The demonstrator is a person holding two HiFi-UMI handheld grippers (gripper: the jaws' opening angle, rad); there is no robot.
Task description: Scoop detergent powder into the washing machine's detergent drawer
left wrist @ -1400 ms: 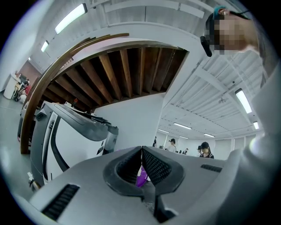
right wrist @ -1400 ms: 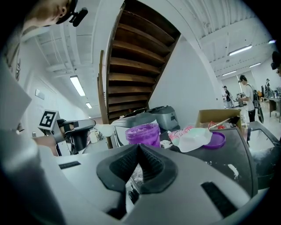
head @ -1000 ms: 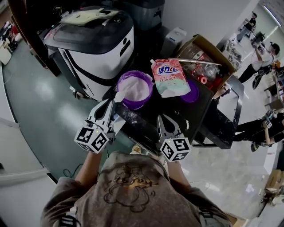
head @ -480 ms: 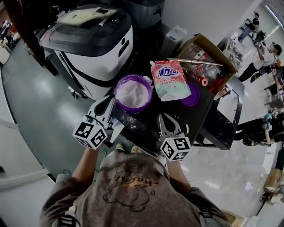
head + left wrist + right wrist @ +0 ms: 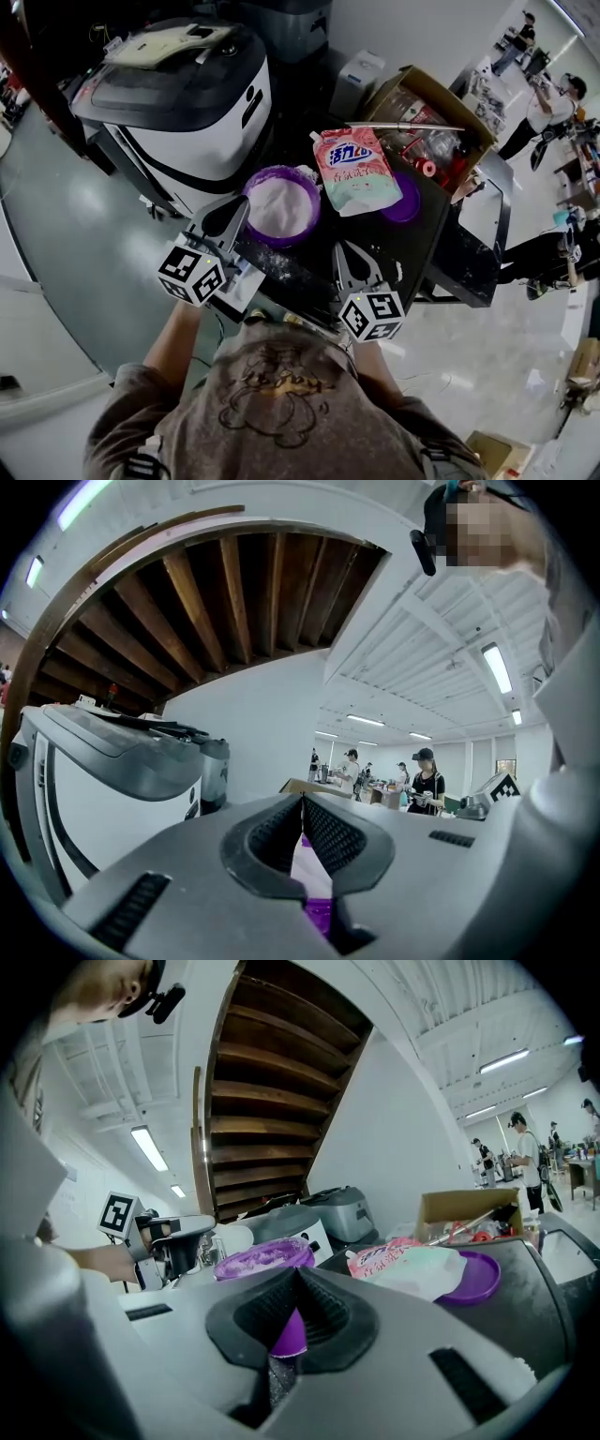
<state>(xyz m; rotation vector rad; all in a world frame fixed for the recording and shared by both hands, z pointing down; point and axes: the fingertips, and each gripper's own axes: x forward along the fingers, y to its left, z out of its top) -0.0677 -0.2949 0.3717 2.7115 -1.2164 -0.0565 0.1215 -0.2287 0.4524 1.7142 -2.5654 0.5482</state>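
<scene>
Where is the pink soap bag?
In the head view the bag lies on the black table, between the purple tub on its left and the purple lid on its right, near the cardboard box.

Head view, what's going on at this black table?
A person holds two grippers over a black table. The left gripper sits at the rim of the purple tub of white powder, jaws pinched on something white, probably the scoop handle. The right gripper hangs shut and empty beside it. The washing machine stands just beyond.
</scene>
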